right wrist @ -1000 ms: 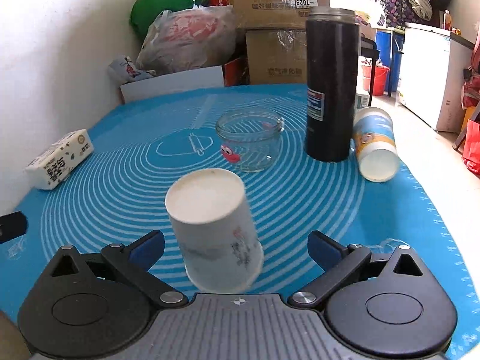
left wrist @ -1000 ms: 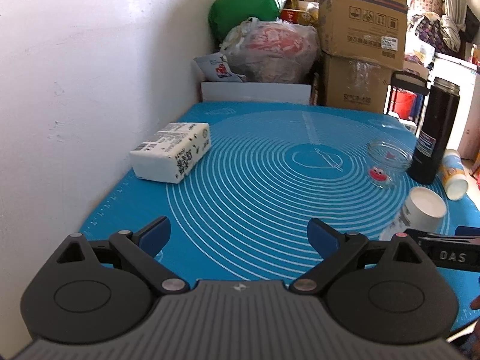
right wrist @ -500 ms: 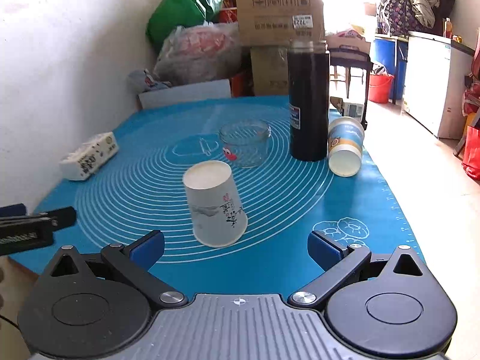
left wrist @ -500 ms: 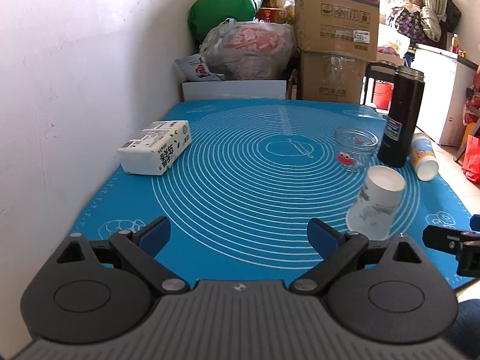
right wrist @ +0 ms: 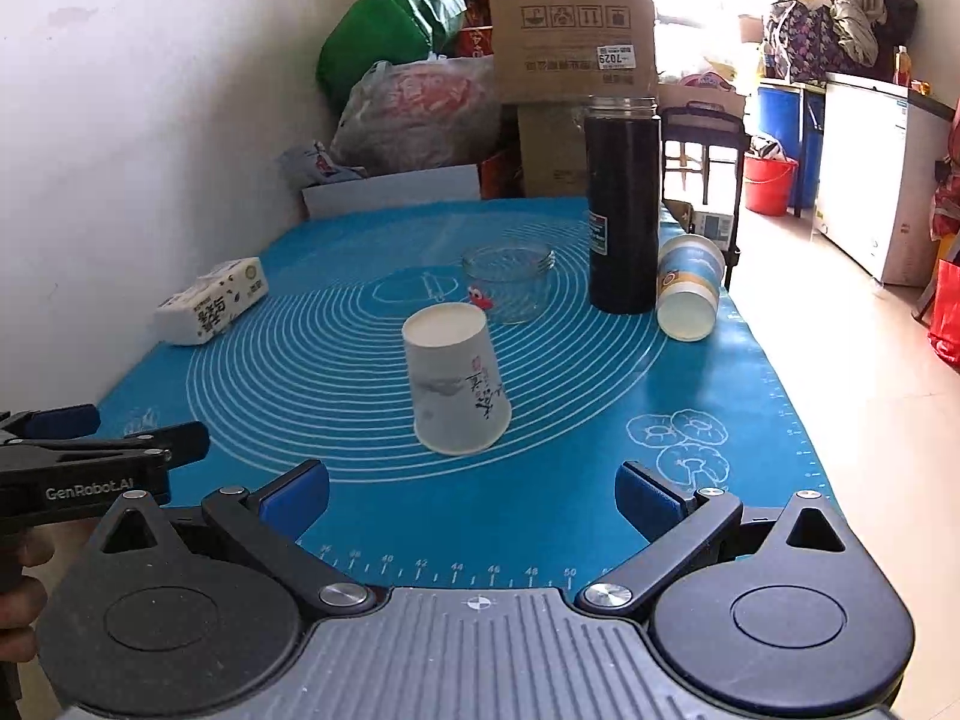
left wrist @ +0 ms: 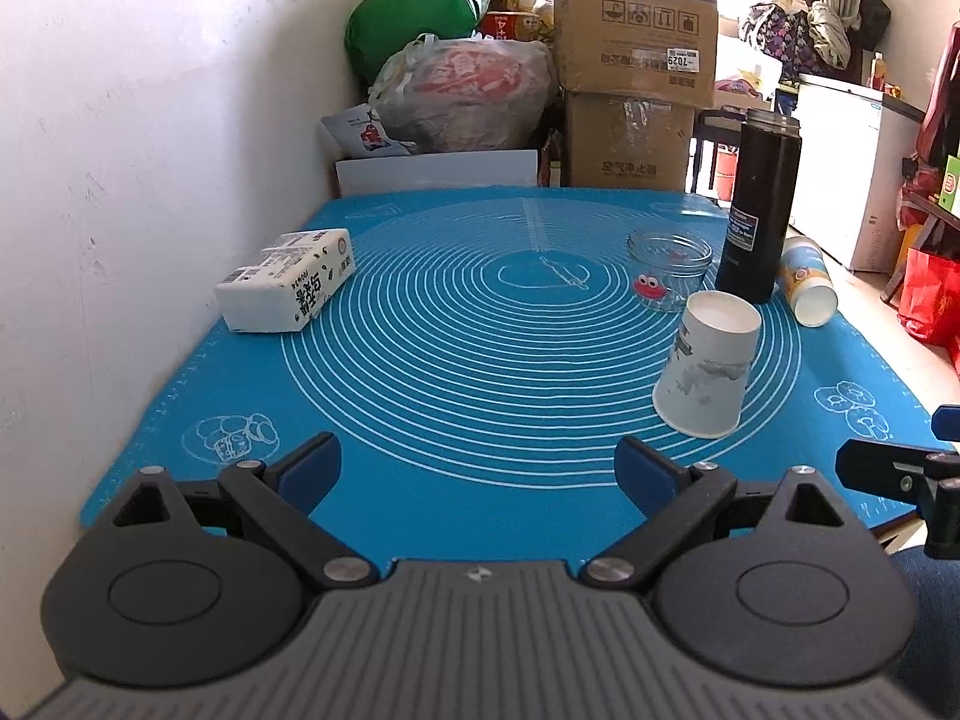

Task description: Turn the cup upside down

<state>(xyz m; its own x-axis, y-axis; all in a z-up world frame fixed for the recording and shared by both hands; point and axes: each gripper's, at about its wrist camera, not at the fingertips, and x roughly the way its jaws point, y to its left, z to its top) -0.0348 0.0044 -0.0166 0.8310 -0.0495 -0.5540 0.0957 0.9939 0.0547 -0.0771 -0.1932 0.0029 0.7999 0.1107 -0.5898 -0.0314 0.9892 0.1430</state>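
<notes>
Left fingers: we see them spread wide over the near edge of the mat, nothing between them.
Right fingers: also wide apart and holding nothing, back from the cup.
Cup: white paper cup, upside down with its mouth on the blue mat, free of both grippers.
Table: we find a glass jar just behind the cup, a black flask upright beside the jar, and a second cup lying on its side.
Left side: a white carton lies near the wall.
</notes>
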